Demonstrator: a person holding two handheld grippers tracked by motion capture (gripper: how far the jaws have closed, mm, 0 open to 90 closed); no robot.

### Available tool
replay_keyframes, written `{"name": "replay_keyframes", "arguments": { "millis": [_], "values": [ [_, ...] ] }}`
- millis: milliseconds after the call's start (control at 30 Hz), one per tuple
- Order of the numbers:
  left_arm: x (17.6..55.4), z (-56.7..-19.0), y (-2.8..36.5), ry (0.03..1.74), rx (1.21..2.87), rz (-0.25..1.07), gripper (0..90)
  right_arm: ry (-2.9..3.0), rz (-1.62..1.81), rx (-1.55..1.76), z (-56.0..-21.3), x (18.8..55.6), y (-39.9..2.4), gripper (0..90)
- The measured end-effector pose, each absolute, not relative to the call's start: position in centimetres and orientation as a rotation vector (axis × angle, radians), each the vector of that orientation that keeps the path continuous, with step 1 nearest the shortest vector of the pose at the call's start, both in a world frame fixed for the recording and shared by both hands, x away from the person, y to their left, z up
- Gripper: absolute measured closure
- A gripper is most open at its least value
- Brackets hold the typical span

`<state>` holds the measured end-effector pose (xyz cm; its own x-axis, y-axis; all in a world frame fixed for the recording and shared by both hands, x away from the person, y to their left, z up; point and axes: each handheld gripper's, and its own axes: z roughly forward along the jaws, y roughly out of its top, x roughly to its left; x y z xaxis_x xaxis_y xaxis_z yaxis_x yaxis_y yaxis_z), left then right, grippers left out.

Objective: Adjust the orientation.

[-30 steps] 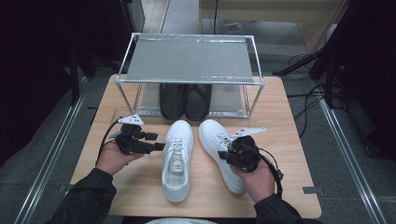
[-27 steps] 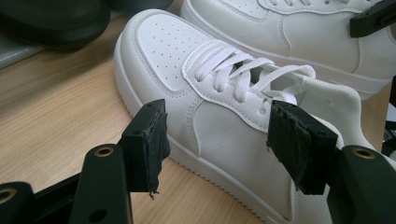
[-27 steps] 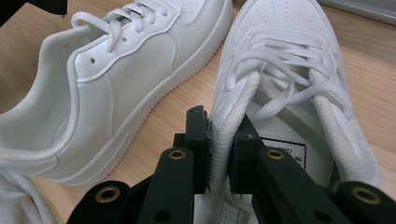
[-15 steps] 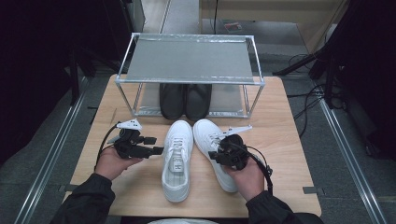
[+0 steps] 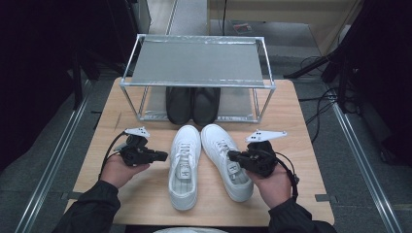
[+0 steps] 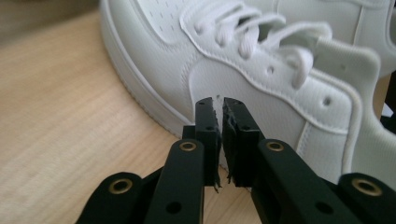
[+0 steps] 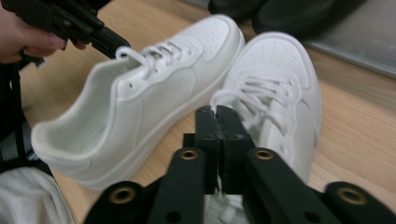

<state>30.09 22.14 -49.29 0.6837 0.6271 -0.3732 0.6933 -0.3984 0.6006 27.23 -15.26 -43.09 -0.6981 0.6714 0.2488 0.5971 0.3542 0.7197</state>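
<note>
Both white sneakers [image 5: 184, 165] sit mid-table, just near of the rack [image 5: 197, 63]. Left gripper [image 5: 164, 156] jaws just snapped closed on nothing. Right gripper [image 5: 231, 156] is pinched shut at the right shoe's laces. Seems like the grabbing stage, so next up is getting a proper hold.

The two white low-top sneakers [image 5: 185, 165] in front of me look like smooth, matt leather, with punched holes over the toe, woven cloth laces and a ribbed rubber sole edge. My desk [image 5: 301, 145] is pale wood with a fine grain and a dull finish. My fingers [image 6: 208, 122] are matt black plastic with brass-coloured rivets. The pair of black shoes [image 5: 193, 104] has a faint sheen. The shelf rack [image 5: 197, 63] has bright metal tubes and grey matt boards.
</note>
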Motion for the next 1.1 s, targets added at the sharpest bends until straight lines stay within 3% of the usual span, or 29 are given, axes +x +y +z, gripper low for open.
{"name": "replay_keyframes", "arguments": {
  "millis": [367,1100],
  "values": [
    [29.8,-50.1,20.5,0.972,2.186,-0.160,89.9,2.683,1.086,1.168,-46.0,28.7,-13.7,90.0],
    [28.1,-50.4,15.5,0.820,2.229,-0.200,87.5,2.673,1.127,1.184,-46.6,29.6,-13.5,89.6]
  ]
}}
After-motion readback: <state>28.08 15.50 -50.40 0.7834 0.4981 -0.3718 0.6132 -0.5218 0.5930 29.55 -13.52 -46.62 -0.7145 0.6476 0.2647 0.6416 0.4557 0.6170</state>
